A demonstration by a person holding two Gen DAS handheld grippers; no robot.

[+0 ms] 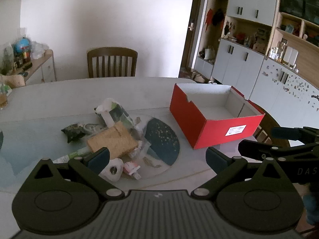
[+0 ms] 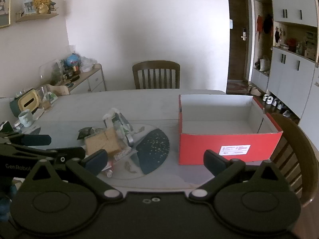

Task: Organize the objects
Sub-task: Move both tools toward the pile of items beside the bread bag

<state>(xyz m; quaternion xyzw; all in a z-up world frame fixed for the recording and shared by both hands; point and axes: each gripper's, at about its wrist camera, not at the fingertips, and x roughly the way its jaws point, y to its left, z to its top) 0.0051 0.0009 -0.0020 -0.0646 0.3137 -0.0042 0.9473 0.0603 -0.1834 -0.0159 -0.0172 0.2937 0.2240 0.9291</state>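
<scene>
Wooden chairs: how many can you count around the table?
2. One chair stands at the table's far side; another chair stands right of the red box. Others may be hidden.

I am in a home's dining room, at a pale table (image 2: 123,103) with wooden chairs (image 2: 156,74) drawn up to it. Along my right run built-in cabinets (image 1: 245,63), shelves of jars and ornaments, hung coats and a row of shoes (image 2: 276,101) near the front door (image 2: 238,35). A cluttered sideboard (image 2: 87,79) lines the left wall.

Box (image 2: 227,147) right of pile (image 2: 111,139).
</scene>
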